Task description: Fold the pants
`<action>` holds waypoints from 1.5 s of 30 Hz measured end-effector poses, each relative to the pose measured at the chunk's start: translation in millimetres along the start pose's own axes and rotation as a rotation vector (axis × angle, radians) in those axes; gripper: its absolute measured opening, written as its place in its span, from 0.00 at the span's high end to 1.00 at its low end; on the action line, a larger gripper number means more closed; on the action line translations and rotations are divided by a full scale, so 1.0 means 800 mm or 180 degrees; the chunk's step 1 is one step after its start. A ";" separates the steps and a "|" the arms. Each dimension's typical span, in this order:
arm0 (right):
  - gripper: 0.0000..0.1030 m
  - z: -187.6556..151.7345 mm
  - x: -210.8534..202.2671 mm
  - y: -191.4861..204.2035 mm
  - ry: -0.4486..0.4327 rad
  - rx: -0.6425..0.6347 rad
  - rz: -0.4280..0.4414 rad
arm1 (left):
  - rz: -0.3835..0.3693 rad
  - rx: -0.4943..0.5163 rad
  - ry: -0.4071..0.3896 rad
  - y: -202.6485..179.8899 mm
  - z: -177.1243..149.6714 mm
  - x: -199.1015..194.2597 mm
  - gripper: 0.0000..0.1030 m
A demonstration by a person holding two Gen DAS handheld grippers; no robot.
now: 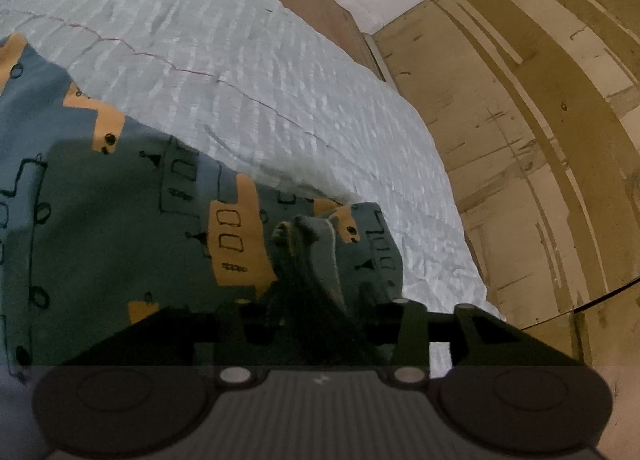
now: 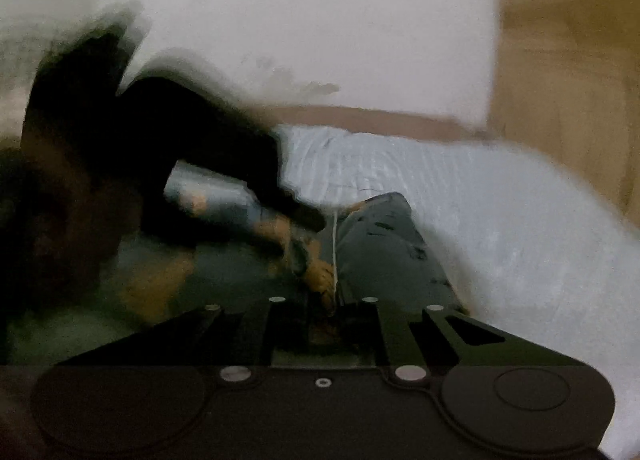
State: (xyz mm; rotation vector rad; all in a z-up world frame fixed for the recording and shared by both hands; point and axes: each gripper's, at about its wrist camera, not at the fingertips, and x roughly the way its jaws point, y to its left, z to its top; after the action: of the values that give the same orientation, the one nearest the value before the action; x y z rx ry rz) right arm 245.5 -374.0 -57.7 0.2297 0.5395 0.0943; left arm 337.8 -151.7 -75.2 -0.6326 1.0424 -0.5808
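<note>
The pants (image 1: 120,220), grey-blue with orange patches, are laid on a white woven sheet (image 1: 240,60) covering the bed. A bunched fold is seen between the left gripper (image 1: 316,316) fingers; whether it is pinched cannot be told. The right gripper (image 2: 324,312) fingers are pressed onto a fabric edge, though blurred.

Both wrist views look steeply down, close over the patterned pants (image 1: 120,200) on the white bedcover (image 1: 240,60).
</note>
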 end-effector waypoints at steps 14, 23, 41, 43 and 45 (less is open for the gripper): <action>0.87 -0.008 -0.005 -0.036 -0.0001 0.0765 0.0165 | -0.0131 -0.0231 0.0067 -0.009 -0.010 0.034 0.76; 0.87 0.001 -0.007 -0.013 -0.0070 0.0381 0.0140 | 0.0089 0.0136 -0.0158 -0.032 -0.009 0.006 0.91; 0.87 0.021 -0.019 0.091 0.0077 0.0060 0.0929 | 0.0727 0.0525 -0.0306 -0.022 0.012 -0.147 0.91; 0.87 0.025 -0.019 0.098 0.0138 0.0010 0.1019 | 0.0829 0.0518 -0.0295 -0.012 0.013 -0.160 0.91; 0.87 0.027 -0.017 0.102 0.0202 -0.0044 0.1089 | 0.0935 0.0528 -0.0284 0.000 0.014 -0.169 0.91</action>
State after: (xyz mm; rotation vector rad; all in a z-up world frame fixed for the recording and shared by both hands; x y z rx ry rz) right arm 242.9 -300.9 -13.2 0.3050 0.5586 0.4386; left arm 295.6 -54.7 9.2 -0.3481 0.9700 -0.3734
